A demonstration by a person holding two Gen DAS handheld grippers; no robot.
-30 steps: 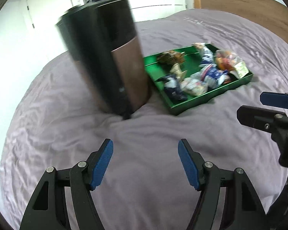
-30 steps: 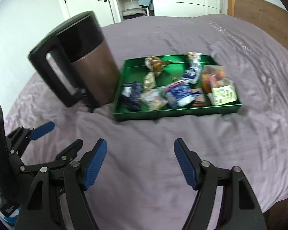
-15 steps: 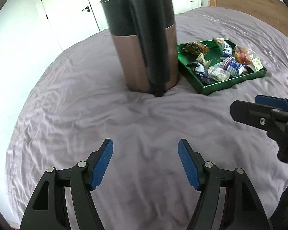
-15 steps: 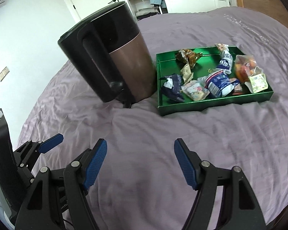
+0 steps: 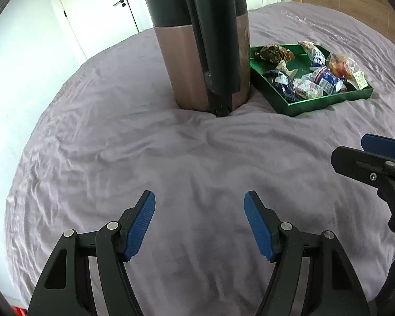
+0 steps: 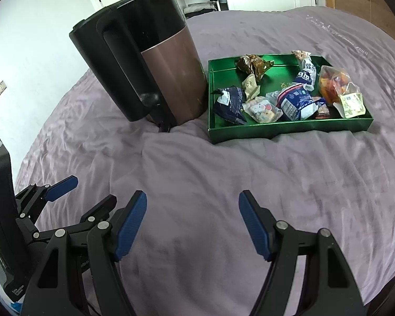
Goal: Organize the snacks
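Wrinkled lilac bedsheet carries a glossy green tray of crinkly snack packets at upper right — beside a cylindrical copper-and-black kettle. Left gripper and right gripper both gape wide, empty.

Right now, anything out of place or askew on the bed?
Yes: a tall kettle stands on the bedspread beside the green tray, an odd item for snack sorting. Snack packets lie jumbled inside; nothing spilled.
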